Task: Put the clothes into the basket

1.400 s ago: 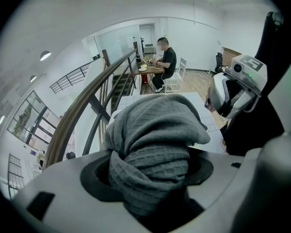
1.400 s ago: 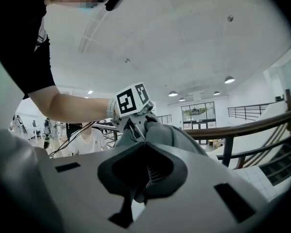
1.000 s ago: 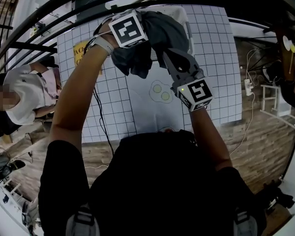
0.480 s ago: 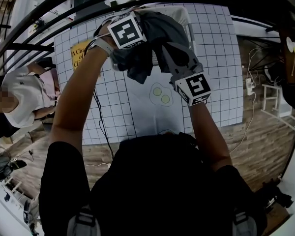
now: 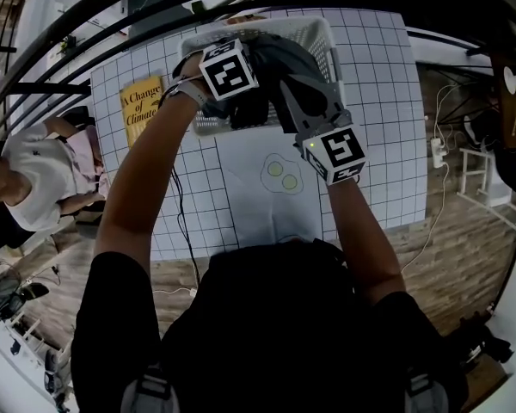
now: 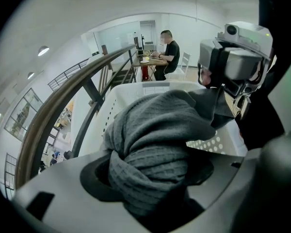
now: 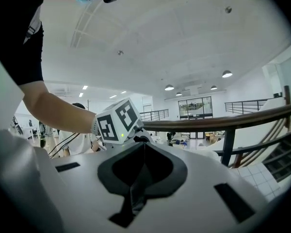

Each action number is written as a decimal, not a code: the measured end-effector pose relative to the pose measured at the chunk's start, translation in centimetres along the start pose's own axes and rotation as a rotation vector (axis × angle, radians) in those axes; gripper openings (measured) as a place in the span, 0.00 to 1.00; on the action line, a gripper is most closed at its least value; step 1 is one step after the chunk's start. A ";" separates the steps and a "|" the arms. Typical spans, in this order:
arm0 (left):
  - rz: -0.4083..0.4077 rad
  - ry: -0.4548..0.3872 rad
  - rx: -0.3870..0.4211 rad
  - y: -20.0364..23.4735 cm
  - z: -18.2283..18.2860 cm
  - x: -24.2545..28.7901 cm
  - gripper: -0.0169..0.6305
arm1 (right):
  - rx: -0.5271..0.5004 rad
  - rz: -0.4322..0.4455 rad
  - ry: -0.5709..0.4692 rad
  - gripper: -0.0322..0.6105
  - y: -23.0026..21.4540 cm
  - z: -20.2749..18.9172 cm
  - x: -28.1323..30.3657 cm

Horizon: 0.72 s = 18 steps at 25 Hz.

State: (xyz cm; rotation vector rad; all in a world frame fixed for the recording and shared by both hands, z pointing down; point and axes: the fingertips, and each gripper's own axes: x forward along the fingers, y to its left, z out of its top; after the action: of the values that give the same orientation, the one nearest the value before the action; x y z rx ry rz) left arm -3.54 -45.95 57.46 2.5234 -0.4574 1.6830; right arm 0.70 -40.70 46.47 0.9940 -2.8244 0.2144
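Over the last second you brought both tools down and away from your body. The grey garment (image 5: 279, 54), which had hung in front of the basket above the white cloth, now sat within the outline of the white basket (image 5: 208, 126) at the far side of the gridded tabletop (image 5: 378, 127). Your left tool (image 6: 150, 176) pointed steeply down and was clenched on a thick bunch of the ribbed knit, which filled the space between its jaws. The rest of the garment mounded up over the basket's open inside, with the white walls rising around it. Whether the fabric touched the basket floor could not be told. Your right tool (image 7: 138, 178) lay nearly level, its jaws drawn together on a thin dark fold of the same garment. From the left gripper view it showed at the upper right, with cloth trailing from it. The two marker cubes were close together over the basket, the right one nearer to you. The white cloth (image 5: 267, 205) with two egg shapes printed on it lay flat on the tabletop between you and the basket. A yellow book (image 5: 140, 101) lay to the left of the basket. A person in a white top (image 5: 39, 166) was beyond the tabletop's left edge.
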 end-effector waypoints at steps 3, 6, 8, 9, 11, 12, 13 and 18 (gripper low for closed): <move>-0.010 -0.003 0.001 -0.5 -0.4 1.8 0.51 | 0.006 0.000 0.014 0.08 -0.2 -0.8 0.1; -0.015 0.001 0.002 -1.0 -0.9 3.9 0.52 | 0.015 0.000 0.028 0.08 -0.3 -1.6 0.0; -0.013 -0.004 0.002 -1.1 -1.1 5.2 0.52 | 0.019 0.000 0.038 0.08 -0.3 -2.1 0.0; -0.015 -0.006 0.001 -1.2 -1.1 5.7 0.52 | 0.020 0.000 0.042 0.08 -0.3 -2.3 -0.1; -0.026 -0.009 0.000 -1.4 -1.2 6.6 0.52 | 0.024 0.001 0.048 0.08 -0.3 -2.6 -0.1; -0.032 -0.011 0.000 -1.5 -1.2 7.0 0.53 | 0.026 0.002 0.051 0.08 -0.4 -2.8 -0.1; -0.039 -0.012 0.000 -1.6 -1.2 7.5 0.53 | 0.028 0.002 0.052 0.08 -0.4 -2.9 -0.1; -0.063 -0.009 -0.012 -2.4 -1.9 9.8 0.55 | 0.034 -0.002 0.059 0.08 -0.8 -3.6 -0.3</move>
State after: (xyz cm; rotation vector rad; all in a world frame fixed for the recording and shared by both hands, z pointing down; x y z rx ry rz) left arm -1.07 -45.24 67.44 2.5105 -0.3833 1.6428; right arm 1.75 -40.49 50.01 0.9804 -2.7751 0.2879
